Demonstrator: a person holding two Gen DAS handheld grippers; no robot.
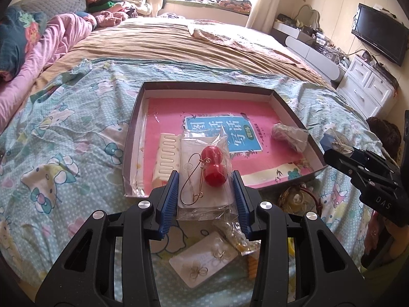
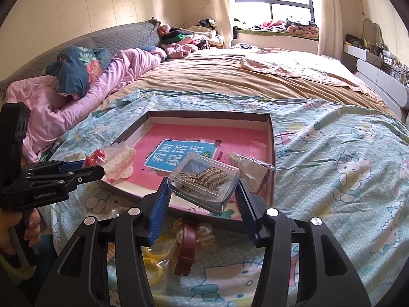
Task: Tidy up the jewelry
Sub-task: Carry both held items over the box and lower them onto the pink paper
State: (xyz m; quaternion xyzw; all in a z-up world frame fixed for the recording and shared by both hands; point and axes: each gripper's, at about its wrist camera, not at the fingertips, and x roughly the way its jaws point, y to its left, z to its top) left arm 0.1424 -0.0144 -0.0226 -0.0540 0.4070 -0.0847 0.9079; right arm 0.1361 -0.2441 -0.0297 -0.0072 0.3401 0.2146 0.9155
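Observation:
My left gripper (image 1: 205, 180) is shut on a clear packet of red ball earrings (image 1: 204, 176) with gold hooks, held over the near edge of the dark tray (image 1: 163, 85). My right gripper (image 2: 202, 188) is shut on a clear plastic box (image 2: 204, 181) holding a glittery gold piece, above the tray's near edge (image 2: 271, 138). The tray holds a pink book (image 1: 209, 107), a white comb (image 1: 165, 158) and a wrapped bundle (image 1: 288, 134). The left gripper also shows in the right wrist view (image 2: 87, 167), and the right gripper in the left wrist view (image 1: 332, 151).
On the Hello Kitty bedspread (image 1: 64, 138) below the grippers lie an earring card (image 1: 204, 263), a brown leather strap (image 2: 186, 245), yellow rings (image 2: 153, 263) and a round gold piece (image 1: 296, 199). Pink bedding (image 2: 76, 97) lies far left; white drawers (image 1: 365, 87) stand right.

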